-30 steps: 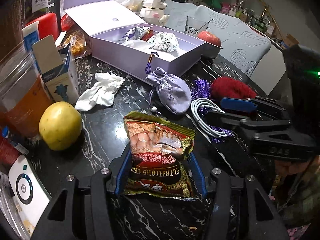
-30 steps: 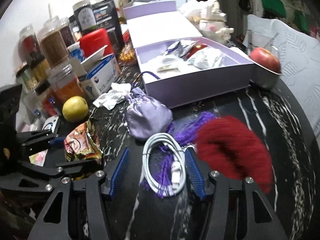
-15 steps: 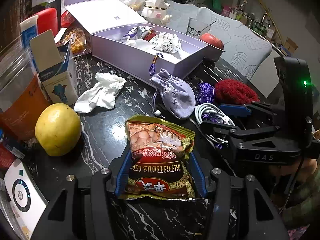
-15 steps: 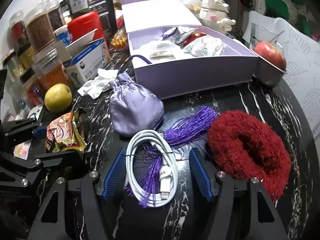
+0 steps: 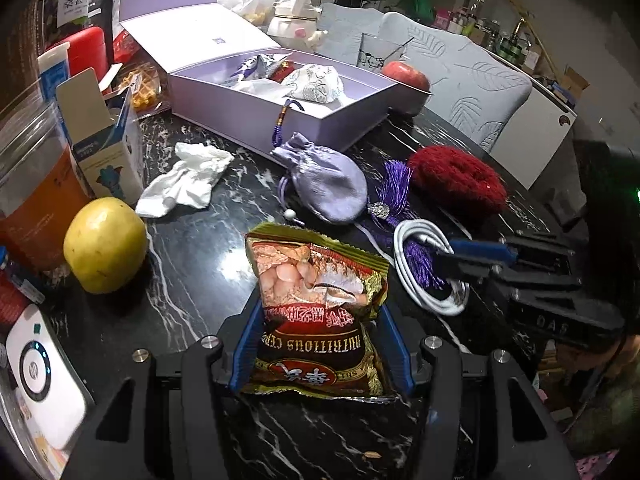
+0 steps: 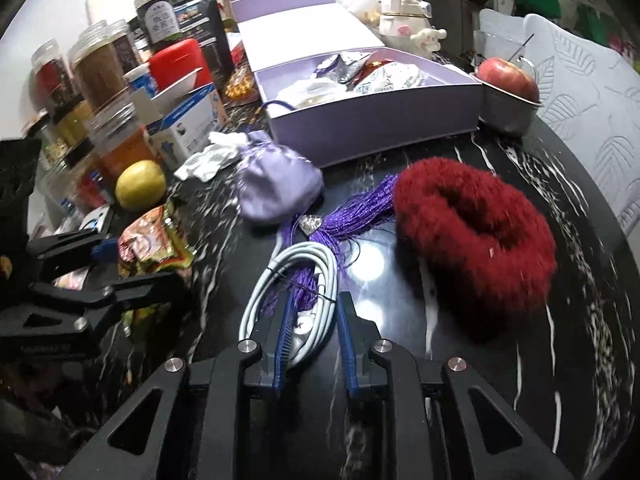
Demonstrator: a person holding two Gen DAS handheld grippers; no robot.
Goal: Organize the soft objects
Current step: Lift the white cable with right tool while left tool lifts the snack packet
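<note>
My left gripper (image 5: 318, 332) is shut on a red and gold snack packet (image 5: 318, 300), held just above the black marble table (image 5: 188, 256). My right gripper (image 6: 312, 320) has closed on the coiled white cable (image 6: 296, 276) that lies tangled with a purple tassel (image 6: 360, 210). The cable also shows in the left wrist view (image 5: 424, 264). A lilac drawstring pouch (image 6: 276, 188) and a fuzzy red scrunchie (image 6: 476, 228) lie beyond it. The open lilac box (image 6: 376, 108) with soft items inside stands at the back.
A yellow fruit (image 5: 104, 244), crumpled white tissue (image 5: 188, 180), a blue-white carton (image 5: 104, 148) and jars (image 6: 104, 68) crowd the left. A red apple in a metal tin (image 6: 508, 80) stands right of the box. A white device (image 5: 44, 376) lies front left.
My right gripper's jaws have gone from wide open around the cable to closed on it. My left gripper keeps hold of the snack packet and has barely moved.
</note>
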